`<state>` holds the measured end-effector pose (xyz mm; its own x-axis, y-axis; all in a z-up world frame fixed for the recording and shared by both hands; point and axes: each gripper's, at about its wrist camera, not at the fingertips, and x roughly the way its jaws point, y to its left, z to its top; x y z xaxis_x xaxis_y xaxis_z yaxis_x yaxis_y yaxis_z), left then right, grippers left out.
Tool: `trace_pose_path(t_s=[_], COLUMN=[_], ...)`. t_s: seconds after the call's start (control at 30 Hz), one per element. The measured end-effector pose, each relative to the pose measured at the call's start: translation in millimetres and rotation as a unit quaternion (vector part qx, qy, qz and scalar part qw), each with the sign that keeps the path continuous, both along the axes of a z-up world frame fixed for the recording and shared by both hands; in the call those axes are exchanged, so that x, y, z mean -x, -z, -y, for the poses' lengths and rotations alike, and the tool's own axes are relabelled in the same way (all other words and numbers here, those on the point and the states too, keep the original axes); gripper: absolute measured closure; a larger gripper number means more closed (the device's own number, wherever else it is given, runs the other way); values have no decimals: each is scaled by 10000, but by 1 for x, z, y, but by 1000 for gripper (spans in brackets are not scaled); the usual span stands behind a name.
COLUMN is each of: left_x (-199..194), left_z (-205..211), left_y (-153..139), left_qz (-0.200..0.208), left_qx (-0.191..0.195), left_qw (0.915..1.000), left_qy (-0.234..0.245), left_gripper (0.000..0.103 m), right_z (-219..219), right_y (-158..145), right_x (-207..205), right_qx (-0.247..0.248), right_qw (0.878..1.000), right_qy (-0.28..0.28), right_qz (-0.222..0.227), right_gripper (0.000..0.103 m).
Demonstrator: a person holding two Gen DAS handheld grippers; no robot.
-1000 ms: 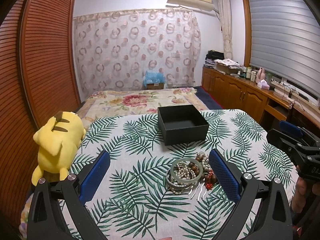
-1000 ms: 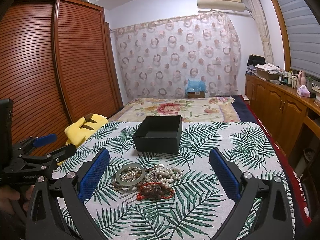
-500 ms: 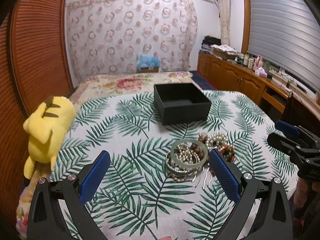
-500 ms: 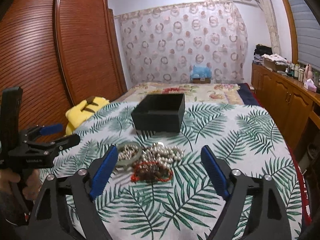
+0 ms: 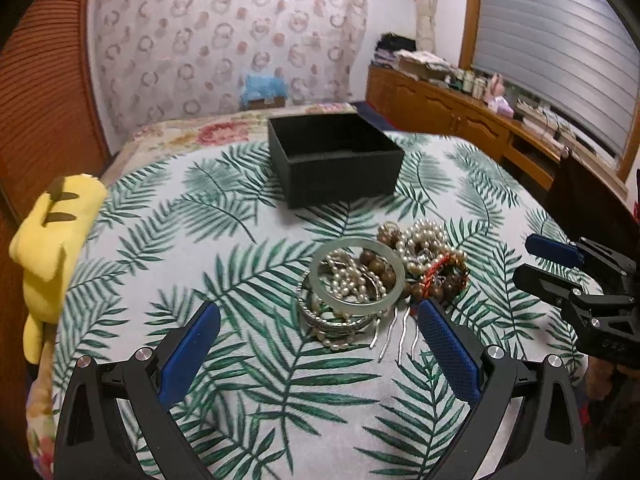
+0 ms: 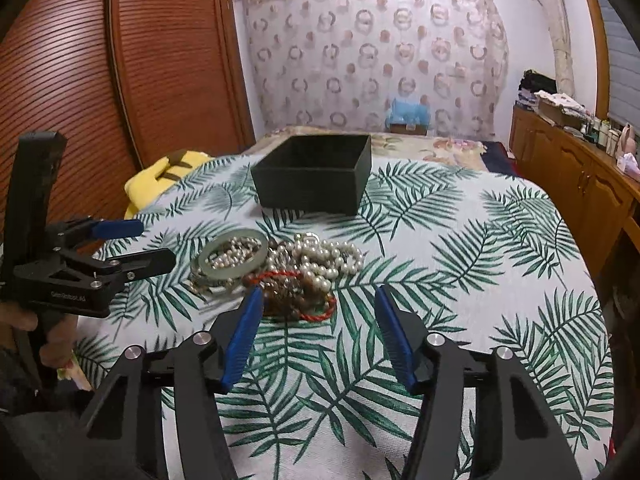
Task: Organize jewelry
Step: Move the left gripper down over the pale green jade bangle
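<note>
A heap of jewelry lies on the leaf-print bedspread: a pale green bangle (image 5: pixel 357 272) (image 6: pixel 233 255) over pearl strands (image 6: pixel 320 256), brown wooden beads (image 5: pixel 380 268), a red cord bracelet (image 6: pixel 304 312) and a silver hair comb (image 5: pixel 394 334). An open black box (image 5: pixel 336 158) (image 6: pixel 314 174) stands empty behind the heap. My left gripper (image 5: pixel 320 328) is open, just short of the bangle. My right gripper (image 6: pixel 320 304) is open, its tips flanking the heap's near edge by the red bracelet.
A yellow plush toy (image 5: pixel 52 240) lies at the bed's left edge by the wooden wardrobe (image 6: pixel 100 80). Wooden cabinets (image 5: pixel 460 116) with clutter run along the right wall. A floral quilt (image 5: pixel 216 132) lies behind the box.
Both grippers have moved forward and down toward the jewelry heap. The right gripper's fingers have narrowed somewhat.
</note>
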<state>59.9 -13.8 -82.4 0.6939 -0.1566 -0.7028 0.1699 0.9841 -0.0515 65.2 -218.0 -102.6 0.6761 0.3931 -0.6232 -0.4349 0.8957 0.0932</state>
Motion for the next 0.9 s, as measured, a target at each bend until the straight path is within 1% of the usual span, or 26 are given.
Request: trace_pose_path(t_s=[0.13, 0.23, 0.33, 0.53, 0.63, 0.7, 0.77, 0.9], left_x=[-16, -25, -36, -53, -60, -62, -63, -60], left_z=[7, 9, 14, 23, 28, 30, 31, 27], left_y=[10, 14, 19, 26, 29, 30, 30, 29], left_qz=[-204, -337, -484, -740, -718, -713, -681, -619], left_qx=[-24, 40, 90, 122, 40, -24, -80, -98], left_qw=[9997, 9992, 9981, 9955, 9954, 9953, 9952, 9954], left_qy=[149, 217, 356, 577, 630, 654, 695, 728], left_gripper=[8, 8, 14, 23, 23, 25, 33, 34], right_z=[4, 6, 7, 6, 4, 3, 3, 0], right_y=[3, 5, 5, 8, 8, 8, 9, 11], right_x=[-5, -9, -14, -21, -22, -23, -24, -32], right_qx=[43, 115, 139, 87, 100, 130, 122, 107], right_qw=[10000, 9999, 9999, 9998, 9998, 9998, 9998, 9995], right_qy=[16, 7, -12, -42, -61, -71, -81, -233], right_qz=[-75, -78, -99, -144, -131, -111, -116, -188], right_gripper=[44, 45, 45, 45, 45, 45, 45, 46])
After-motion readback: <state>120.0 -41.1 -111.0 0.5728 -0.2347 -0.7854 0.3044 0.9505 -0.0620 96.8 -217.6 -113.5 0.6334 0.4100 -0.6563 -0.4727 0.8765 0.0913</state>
